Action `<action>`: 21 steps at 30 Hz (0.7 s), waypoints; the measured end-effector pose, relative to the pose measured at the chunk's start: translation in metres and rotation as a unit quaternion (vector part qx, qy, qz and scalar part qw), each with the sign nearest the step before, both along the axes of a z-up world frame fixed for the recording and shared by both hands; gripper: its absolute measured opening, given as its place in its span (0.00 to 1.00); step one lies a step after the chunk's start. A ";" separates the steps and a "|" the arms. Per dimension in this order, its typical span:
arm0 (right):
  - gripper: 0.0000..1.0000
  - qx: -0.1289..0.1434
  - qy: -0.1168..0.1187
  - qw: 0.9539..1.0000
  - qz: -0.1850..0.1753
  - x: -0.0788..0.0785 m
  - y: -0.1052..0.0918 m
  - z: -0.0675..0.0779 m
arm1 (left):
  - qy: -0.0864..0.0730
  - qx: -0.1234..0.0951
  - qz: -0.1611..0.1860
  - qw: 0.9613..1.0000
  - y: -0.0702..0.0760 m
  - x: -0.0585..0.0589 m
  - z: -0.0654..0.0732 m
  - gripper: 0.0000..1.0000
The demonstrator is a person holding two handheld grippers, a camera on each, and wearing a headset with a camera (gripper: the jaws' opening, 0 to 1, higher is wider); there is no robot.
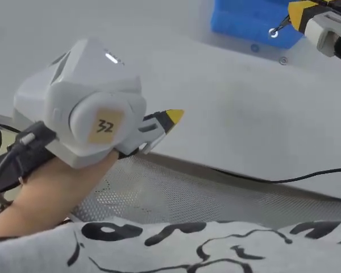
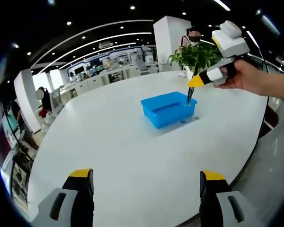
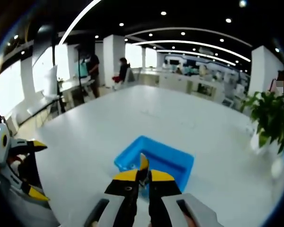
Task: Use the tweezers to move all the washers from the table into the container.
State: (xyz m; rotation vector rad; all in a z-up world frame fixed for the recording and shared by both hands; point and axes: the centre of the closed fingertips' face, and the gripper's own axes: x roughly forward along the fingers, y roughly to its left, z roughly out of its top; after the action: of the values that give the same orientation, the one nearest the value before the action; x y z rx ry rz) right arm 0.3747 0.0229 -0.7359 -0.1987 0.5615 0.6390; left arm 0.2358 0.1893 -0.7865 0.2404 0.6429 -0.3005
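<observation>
White desk (image 1: pixel 233 114) in a wide, lamp-lit hall: at its far right the right tongs (image 3: pixel 143 176) pinch the tweezers (image 1: pixel 281 25), a washer (image 1: pixel 273 33) at their tip over the near edge of the blue container (image 1: pixel 244 20). A loose washer (image 1: pixel 282 60) lies on the desk just beside it. Nearer, the left tongs (image 2: pixel 146 175) hang spread and empty above the desk's near edge.

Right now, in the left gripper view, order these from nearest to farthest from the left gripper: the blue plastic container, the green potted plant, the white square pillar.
1. Blue plastic container, on the white table, ahead of the open left gripper.
2. Green potted plant, at the table's far edge, behind the container.
3. White square pillar, beyond the table, left of the plant.
</observation>
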 end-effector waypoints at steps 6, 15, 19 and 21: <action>0.04 0.007 -0.011 1.000 0.000 0.004 0.003 0.009 | -0.001 0.000 0.000 1.000 0.000 0.000 0.000 0.95; 0.04 0.019 -0.034 0.999 0.001 0.016 0.016 0.022 | 0.002 0.000 -0.002 1.000 0.000 -0.001 -0.001 0.95; 0.04 0.019 -0.041 0.999 0.008 0.019 0.023 0.025 | 0.002 0.000 -0.003 1.000 0.000 -0.001 0.000 0.95; 0.04 0.014 -0.045 0.999 0.012 0.022 0.025 0.024 | 0.003 0.000 -0.003 1.000 0.000 -0.001 0.000 0.95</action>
State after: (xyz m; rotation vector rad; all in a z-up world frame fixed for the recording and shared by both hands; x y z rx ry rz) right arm 0.3966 0.0483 -0.7120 -0.2071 0.4632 0.6567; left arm 0.2345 0.1892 -0.7865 0.2415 0.6478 -0.3064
